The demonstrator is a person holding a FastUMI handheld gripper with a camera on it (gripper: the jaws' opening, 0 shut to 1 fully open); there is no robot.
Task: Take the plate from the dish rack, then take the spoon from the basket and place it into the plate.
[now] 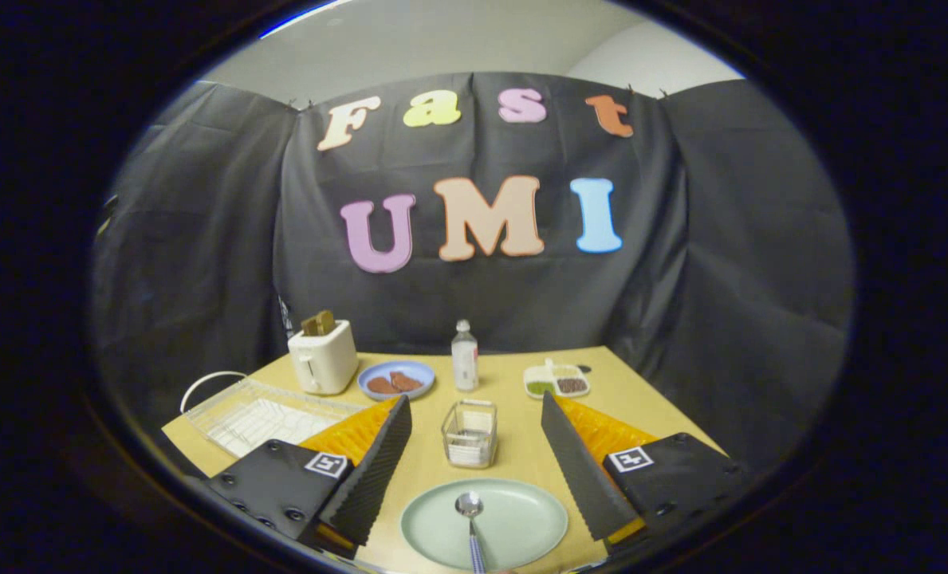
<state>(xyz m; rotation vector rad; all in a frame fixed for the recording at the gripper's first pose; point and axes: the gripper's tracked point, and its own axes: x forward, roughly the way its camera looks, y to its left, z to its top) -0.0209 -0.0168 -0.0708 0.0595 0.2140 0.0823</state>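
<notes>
A pale green plate (513, 522) lies flat on the wooden table, low between my two fingers. A metal spoon (470, 518) with a bluish handle rests in the plate, bowl pointing away from me. My gripper (475, 430) is open and raised above the plate, its black ribbed fingers (378, 470) spread wide with nothing between them. Just beyond the plate stands the small clear basket (470, 434). The white wire dish rack (254, 414) sits on the table's left side, beyond my left finger.
A white toaster (324, 356) with toast stands at the back left. Beside it are a blue plate (398, 379) with brown food, a clear bottle (464, 356) and a white divided dish (556, 381). Black cloth walls close the table's far side.
</notes>
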